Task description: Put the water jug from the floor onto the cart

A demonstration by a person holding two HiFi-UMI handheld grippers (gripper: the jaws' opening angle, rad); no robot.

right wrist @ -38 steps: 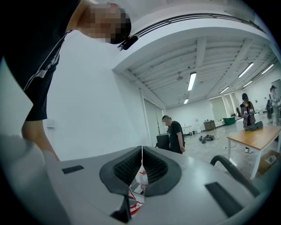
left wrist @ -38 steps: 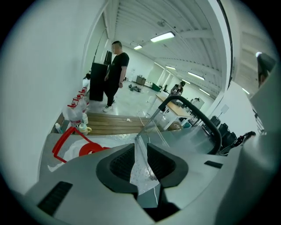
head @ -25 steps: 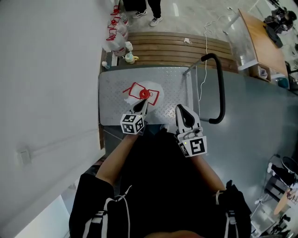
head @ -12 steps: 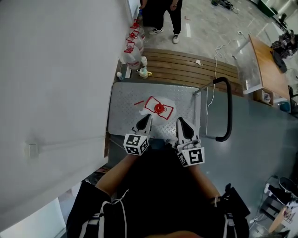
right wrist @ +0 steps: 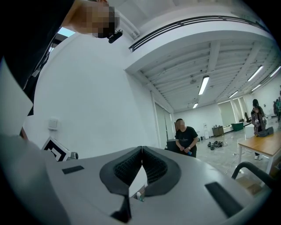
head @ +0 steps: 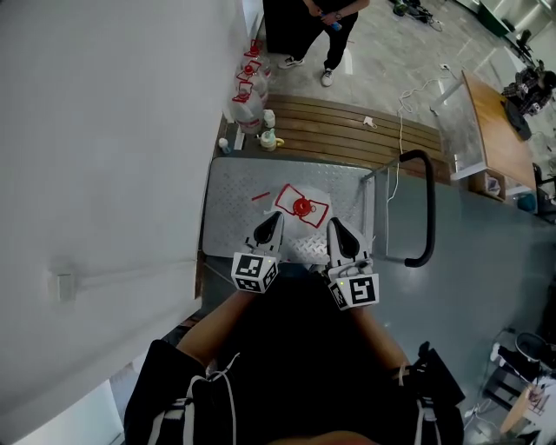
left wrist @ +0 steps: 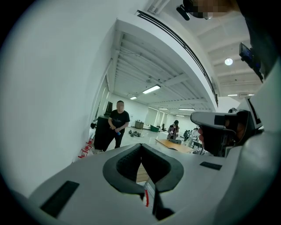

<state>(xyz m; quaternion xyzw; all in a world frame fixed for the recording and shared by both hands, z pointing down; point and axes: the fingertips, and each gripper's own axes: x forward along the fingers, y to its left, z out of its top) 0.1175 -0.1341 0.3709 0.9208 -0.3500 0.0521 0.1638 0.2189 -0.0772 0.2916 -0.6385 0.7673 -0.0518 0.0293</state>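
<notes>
Both tools are shut, pads together, nothing in either. The left tool (head: 276, 217) and right tool (head: 334, 224) sit side by side, not touching each other, at the near edge of the cart (head: 230, 187) in my head view.

One water jug (head: 301, 207) stands upright on the cart deck, red cap up. It's just ahead of the two tools, between their lines, and touches neither.

One black cart handle (head: 423, 209) is off to the right of the right tool.

Past the cart there's one wooden slat platform (head: 347, 130). Spare jugs (head: 247, 96) stand in a row by the wall, ahead-left of the left tool. I count three red handles, but the bodies overlap, so I'm not sure of that count.

One person (head: 313, 22) stands beyond them.
</notes>
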